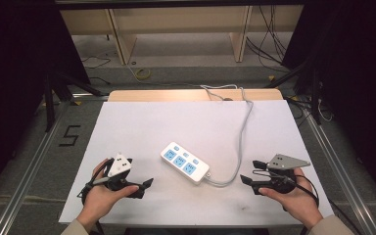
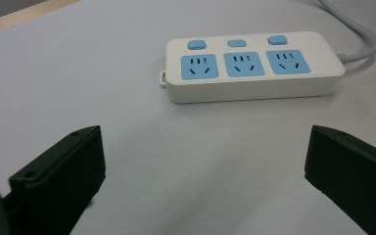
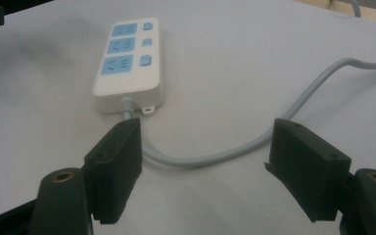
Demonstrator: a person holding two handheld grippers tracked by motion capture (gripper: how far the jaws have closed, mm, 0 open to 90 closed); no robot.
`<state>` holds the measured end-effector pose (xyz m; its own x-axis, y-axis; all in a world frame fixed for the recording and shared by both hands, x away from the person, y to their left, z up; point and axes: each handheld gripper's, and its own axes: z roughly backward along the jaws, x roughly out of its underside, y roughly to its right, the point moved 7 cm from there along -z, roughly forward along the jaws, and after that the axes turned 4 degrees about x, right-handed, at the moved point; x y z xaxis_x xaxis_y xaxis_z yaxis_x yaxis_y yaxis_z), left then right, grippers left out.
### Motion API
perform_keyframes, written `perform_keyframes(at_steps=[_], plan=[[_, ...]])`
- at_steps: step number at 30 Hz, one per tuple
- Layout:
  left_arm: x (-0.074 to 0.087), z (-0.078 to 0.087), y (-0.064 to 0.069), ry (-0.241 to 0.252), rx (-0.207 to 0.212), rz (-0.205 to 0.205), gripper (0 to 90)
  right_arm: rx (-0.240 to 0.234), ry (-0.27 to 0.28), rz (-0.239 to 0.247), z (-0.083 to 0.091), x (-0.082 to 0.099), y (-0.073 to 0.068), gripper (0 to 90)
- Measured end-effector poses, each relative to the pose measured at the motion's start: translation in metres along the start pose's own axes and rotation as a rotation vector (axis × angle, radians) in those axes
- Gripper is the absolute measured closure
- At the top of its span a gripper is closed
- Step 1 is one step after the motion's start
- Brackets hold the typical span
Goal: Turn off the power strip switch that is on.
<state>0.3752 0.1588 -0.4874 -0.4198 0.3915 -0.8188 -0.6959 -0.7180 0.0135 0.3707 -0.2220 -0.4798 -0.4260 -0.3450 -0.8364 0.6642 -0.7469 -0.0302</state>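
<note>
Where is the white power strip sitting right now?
In the high view the power strip lies near the middle of the white table, between the left gripper and the right gripper, touching neither.

I'm holding the left gripper (image 1: 144, 184) low in my left hand (image 1: 100, 193), its jaws standing wide apart and pointing inward. My right hand (image 1: 296, 196) is cradling the right gripper (image 1: 248, 172) opposite, jaws spread just as wide, aiming back toward the left.
</note>
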Motion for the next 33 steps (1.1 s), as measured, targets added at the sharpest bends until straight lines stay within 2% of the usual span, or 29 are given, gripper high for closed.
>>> perform_keyframes(at_steps=[2, 10, 11, 17, 20, 22, 33], plan=[[0.0, 0.0, 0.0, -0.002, -0.001, -0.002, 1.3, -0.003, -0.001, -0.002, 0.0, 0.0, 0.0, 29.2], [0.001, 0.0, 0.0, -0.007, 0.001, -0.005, 2.2, 0.001, -0.039, 0.007, 0.001, -0.004, 0.003, 46.5], [0.001, 0.0, 0.0, -0.007, 0.001, -0.005, 2.3, 0.001, -0.039, 0.007, 0.001, -0.004, 0.003, 46.5], [0.002, -0.001, 0.0, -0.01, 0.003, 0.0, 3.1, 0.013, -0.056, 0.04, 0.001, -0.007, 0.002, 66.9], [0.002, -0.002, 0.0, -0.011, 0.002, -0.001, 3.3, 0.037, -0.062, 0.059, 0.0, -0.01, 0.002, 80.9], [0.001, -0.001, 0.0, -0.011, 0.0, -0.002, 3.5, 0.035, -0.06, 0.066, 0.0, -0.013, 0.002, 88.2], [0.001, -0.002, 0.0, -0.012, -0.002, -0.002, 4.3, 0.026, -0.094, 0.072, -0.009, -0.022, -0.002, 90.0]])
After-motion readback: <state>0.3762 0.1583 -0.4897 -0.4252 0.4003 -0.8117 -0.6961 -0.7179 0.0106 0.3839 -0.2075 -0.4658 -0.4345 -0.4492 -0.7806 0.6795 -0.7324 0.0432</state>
